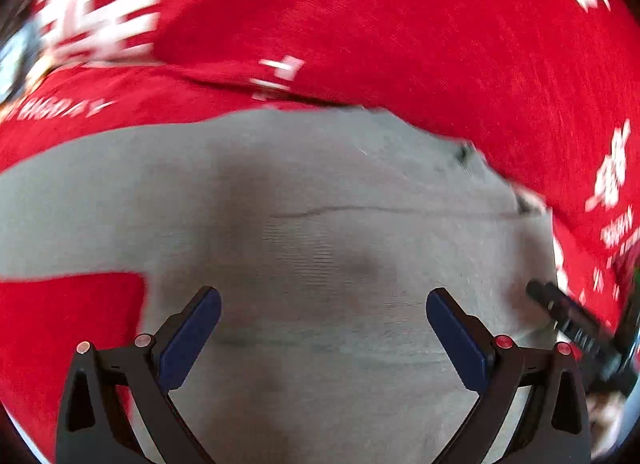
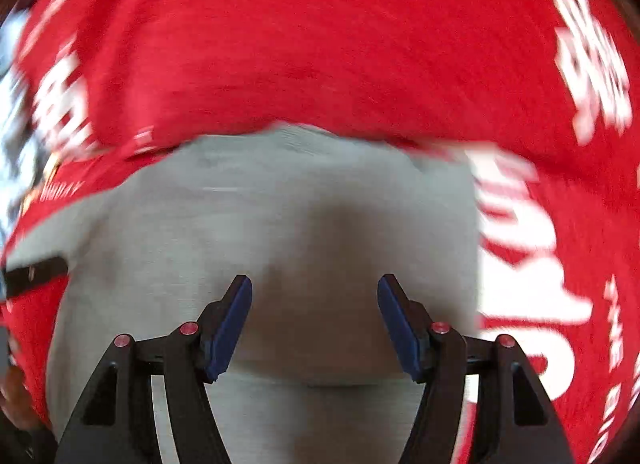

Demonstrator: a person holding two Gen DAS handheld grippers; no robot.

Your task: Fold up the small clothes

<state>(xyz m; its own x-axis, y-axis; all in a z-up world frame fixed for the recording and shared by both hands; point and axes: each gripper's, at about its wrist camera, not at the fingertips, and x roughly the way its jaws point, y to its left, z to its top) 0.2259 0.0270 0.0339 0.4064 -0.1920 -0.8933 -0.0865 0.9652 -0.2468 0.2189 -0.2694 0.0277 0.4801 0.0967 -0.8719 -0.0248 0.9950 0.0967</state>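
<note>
Hovering over a grey garment (image 1: 320,232) lying flat on a red cloth with white lettering (image 1: 400,24). Left gripper (image 1: 323,338) spreading wide apart, gripping nothing. Right gripper (image 2: 315,324) likewise gaping, empty. Red cloth bordering the grey fabric's far and side edges, with bare grey surface lying between both pairs of fingers. Blurring throughout.

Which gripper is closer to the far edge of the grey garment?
Right, it seems. The right gripper hangs open over the grey garment, its far edge fairly near ahead. The left gripper, also open, sits further back from that edge on the red cloth.
</note>
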